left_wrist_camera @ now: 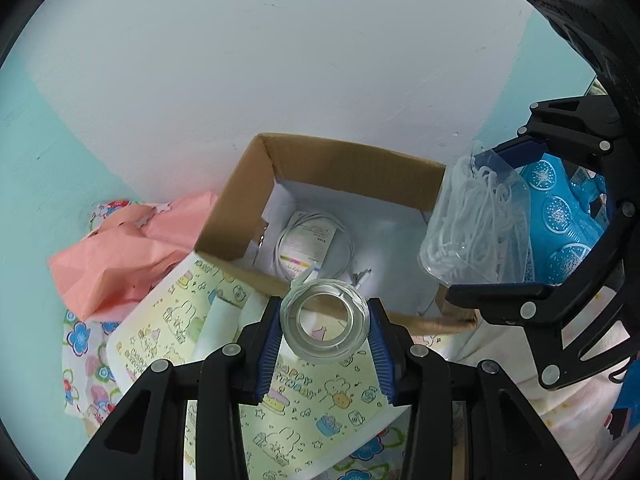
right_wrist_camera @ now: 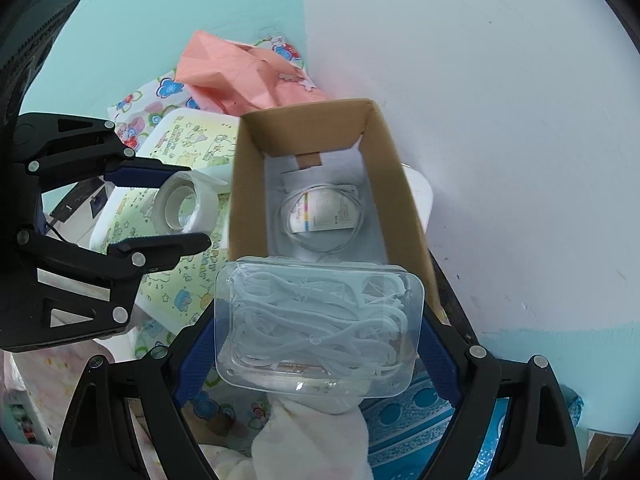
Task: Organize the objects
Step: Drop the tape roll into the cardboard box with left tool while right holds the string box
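Tape roll (left_wrist_camera: 325,317): light, slick; your left tongs (left_wrist_camera: 326,334) pinch its rim | clear floss-pick case (right_wrist_camera: 319,330): light, brittle; your right tongs (right_wrist_camera: 320,344) clasp its sides | both near cardboard box (right_wrist_camera: 404,184).

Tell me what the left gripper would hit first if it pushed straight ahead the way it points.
Holding the tape roll, the left gripper points at the cardboard box. Likely the roll would meet the box's near wall first, or clear it and reach the coiled white cable inside; depth is unclear.
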`<state>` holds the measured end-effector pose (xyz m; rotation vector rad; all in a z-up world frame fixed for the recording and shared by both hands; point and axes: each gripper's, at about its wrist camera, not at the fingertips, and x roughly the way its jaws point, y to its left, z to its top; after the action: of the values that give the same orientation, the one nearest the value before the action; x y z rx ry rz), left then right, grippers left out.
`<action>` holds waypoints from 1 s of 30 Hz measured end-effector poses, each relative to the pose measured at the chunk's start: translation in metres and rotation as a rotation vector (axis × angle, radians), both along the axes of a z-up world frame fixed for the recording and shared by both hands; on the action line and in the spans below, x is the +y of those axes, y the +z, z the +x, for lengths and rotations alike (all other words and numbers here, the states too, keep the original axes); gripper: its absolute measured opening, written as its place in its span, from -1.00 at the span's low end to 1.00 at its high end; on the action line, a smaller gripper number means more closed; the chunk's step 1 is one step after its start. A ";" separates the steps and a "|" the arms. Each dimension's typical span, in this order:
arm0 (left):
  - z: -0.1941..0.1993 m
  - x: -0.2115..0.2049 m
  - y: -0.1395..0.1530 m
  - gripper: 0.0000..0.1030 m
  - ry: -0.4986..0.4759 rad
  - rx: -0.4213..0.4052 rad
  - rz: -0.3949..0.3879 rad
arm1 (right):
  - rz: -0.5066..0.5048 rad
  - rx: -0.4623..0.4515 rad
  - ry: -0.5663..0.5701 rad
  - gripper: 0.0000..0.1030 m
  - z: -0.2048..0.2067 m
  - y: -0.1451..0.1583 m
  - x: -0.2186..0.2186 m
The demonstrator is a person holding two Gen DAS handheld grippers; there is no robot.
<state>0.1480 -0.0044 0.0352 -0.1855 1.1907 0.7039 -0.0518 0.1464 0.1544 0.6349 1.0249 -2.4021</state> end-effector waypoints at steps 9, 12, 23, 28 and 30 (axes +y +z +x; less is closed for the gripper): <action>0.024 0.024 0.000 -0.18 -0.001 -0.010 0.000 | -0.060 0.000 -0.003 0.74 -0.022 0.018 0.008; 0.031 0.032 -0.006 -0.18 -0.001 -0.011 -0.009 | -0.077 -0.009 0.004 0.74 -0.026 0.019 0.010; 0.048 0.058 -0.050 -0.02 0.008 0.050 -0.036 | -0.103 -0.056 0.004 0.74 -0.050 0.012 0.014; 0.045 0.058 -0.056 0.65 0.010 0.102 0.000 | -0.099 -0.045 0.020 0.74 -0.046 0.012 0.012; 0.044 0.057 -0.055 0.68 0.004 0.106 0.003 | -0.087 -0.031 0.021 0.74 -0.043 0.010 0.009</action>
<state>0.1920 0.0524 -0.0195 -0.1495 1.2908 0.7259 -0.0951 0.1554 0.1645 0.6260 0.9047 -2.3964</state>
